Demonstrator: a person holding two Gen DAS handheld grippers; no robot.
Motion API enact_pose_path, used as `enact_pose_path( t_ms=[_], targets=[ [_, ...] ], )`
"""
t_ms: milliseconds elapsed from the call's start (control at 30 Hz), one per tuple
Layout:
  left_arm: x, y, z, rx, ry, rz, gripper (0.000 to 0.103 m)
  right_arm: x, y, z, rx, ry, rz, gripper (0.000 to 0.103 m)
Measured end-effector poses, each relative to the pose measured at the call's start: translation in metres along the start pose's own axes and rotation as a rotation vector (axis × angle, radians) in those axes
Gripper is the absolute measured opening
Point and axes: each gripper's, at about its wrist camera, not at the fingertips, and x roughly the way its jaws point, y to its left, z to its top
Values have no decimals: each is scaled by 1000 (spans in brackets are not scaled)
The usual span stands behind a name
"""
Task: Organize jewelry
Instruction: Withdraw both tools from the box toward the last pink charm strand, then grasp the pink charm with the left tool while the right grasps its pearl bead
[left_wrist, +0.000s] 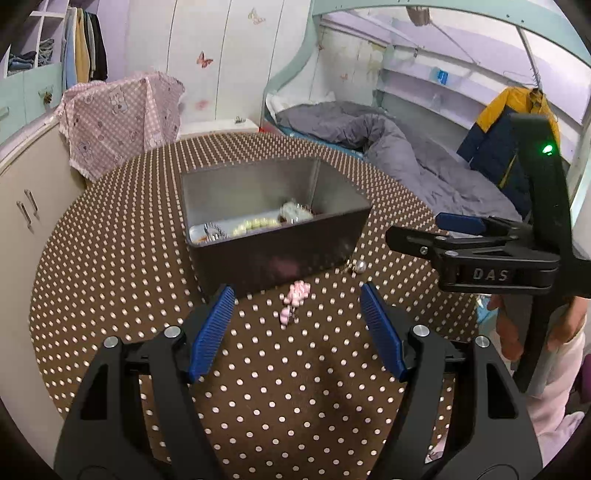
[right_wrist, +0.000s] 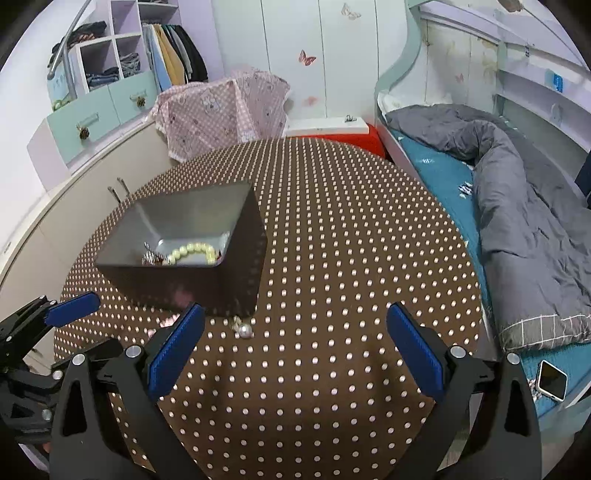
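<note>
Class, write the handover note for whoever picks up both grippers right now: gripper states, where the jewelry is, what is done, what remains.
Left gripper: open, empty, aimed at the pink piece lying on the dotted tablecloth in front of the metal box.
Right gripper: open wide, empty, aimed at the pearl piece on the cloth by the box's near corner.
Done: the pale bead bracelet and some silvery items are in the box.
Left: pick up the pink and pearl pieces and put them in the box.

A home bedroom: bunk bed (right_wrist: 424, 122) with grey duvet (right_wrist: 524, 206) (rumpled), open wardrobe (right_wrist: 173, 55), butterfly stickers (right_wrist: 307, 58).
</note>
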Motion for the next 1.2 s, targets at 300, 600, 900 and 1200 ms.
enact_pose_path(
  t_ms=[300, 600, 900, 1200],
  targets=[
    [25, -2, -11, 9, 18, -2, 38, 10, 12, -14, -50, 29, 5, 95],
    [37, -2, -15, 26, 61, 20, 32, 18, 20, -13, -73, 37, 5, 95],
    [37, -4, -17, 44, 64, 27, 14, 37, 34, -12, -131, 63, 2, 53],
    [35, 5, -18, 13, 62, -7, 14, 38, 45, -17, -184, 50, -3, 10]
  ],
)
